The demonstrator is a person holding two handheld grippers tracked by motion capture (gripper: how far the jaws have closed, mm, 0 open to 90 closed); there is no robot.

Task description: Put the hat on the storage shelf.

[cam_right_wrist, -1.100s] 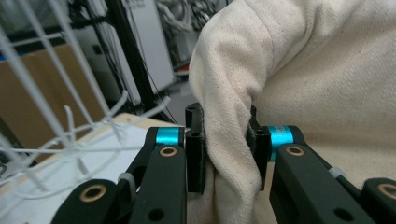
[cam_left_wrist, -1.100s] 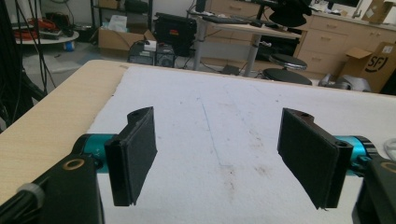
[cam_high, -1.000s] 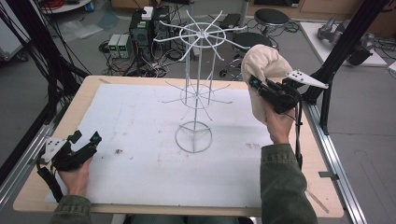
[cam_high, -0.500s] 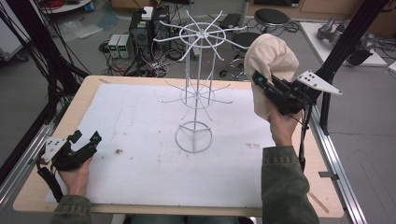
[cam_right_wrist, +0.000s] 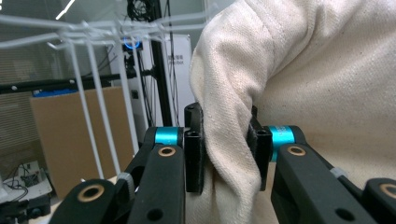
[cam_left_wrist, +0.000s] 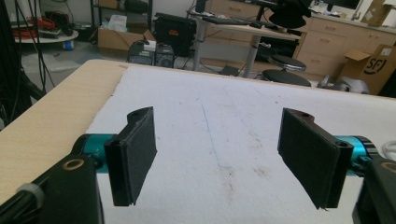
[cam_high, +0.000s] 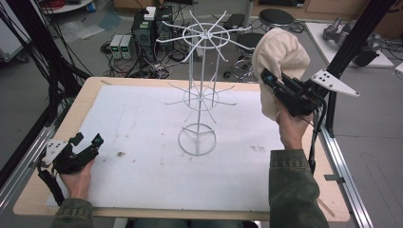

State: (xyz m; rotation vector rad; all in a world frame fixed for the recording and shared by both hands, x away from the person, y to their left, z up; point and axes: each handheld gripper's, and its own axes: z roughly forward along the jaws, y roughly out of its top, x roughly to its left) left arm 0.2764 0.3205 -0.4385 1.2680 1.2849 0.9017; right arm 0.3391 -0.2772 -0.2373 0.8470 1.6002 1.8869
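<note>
Both tongs apart: right tongs [cam_right_wrist: 226, 149] pinch cream cap [cam_right_wrist: 299, 79]; left tongs [cam_left_wrist: 224, 154] gape.

We see a wooden table [cam_high: 97, 90] covered by a white mat [cam_high: 142, 123] with a few dark specks. On the mat stands a white wire rack [cam_high: 199, 95], its ring base just right of the mat's middle, the specks left of that base.
</note>
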